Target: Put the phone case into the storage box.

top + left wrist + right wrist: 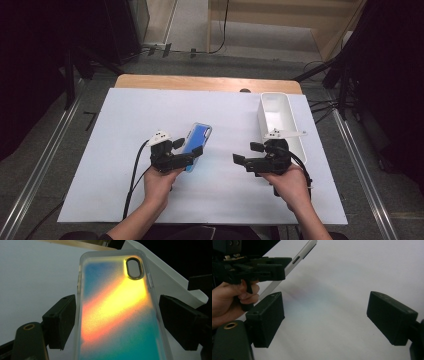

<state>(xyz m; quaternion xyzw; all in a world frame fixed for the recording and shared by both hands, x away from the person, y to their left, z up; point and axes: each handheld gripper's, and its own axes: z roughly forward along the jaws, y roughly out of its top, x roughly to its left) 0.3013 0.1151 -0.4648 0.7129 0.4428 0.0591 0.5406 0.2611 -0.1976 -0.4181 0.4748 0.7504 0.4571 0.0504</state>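
Gripping the phone case (117, 315) by its long edges above the white sheet (125, 165), our left gripper (192, 146) shows its unlettered blue-orange back, while our right gripper (246, 154) hangs spread and unladen near the white bin (289, 116).

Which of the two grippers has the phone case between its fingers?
The left gripper: the phone case sits between its fingers, lifted at a tilt off the white sheet. The right gripper faces it with nothing between its fingers.
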